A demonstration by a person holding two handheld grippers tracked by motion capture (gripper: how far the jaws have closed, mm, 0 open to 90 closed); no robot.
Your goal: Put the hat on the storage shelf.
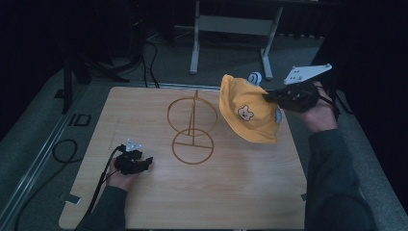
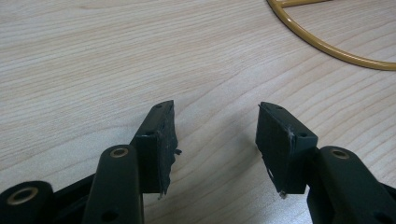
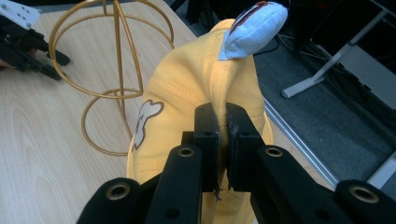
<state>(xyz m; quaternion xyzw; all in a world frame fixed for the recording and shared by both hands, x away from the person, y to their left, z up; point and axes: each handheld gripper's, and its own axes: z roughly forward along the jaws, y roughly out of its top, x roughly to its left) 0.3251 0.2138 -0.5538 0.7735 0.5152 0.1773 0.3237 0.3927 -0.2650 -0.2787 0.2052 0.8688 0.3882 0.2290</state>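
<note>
The right tool (image 3: 223, 133) pinches a fold of the yellow bucket hat (image 1: 246, 111), holding it in the air over the worktop's (image 1: 240, 192) right edge, so its crown hangs free, likely for the gold wire hat stand (image 1: 192, 126) just beside it; the left tool (image 2: 217, 140) rests low near the stand's base ring with jaws apart and nothing between them, seemingly waiting to steady the stand.

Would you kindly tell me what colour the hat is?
The hat is yellow, with a small bear face patch; clearest in the high view.
</note>
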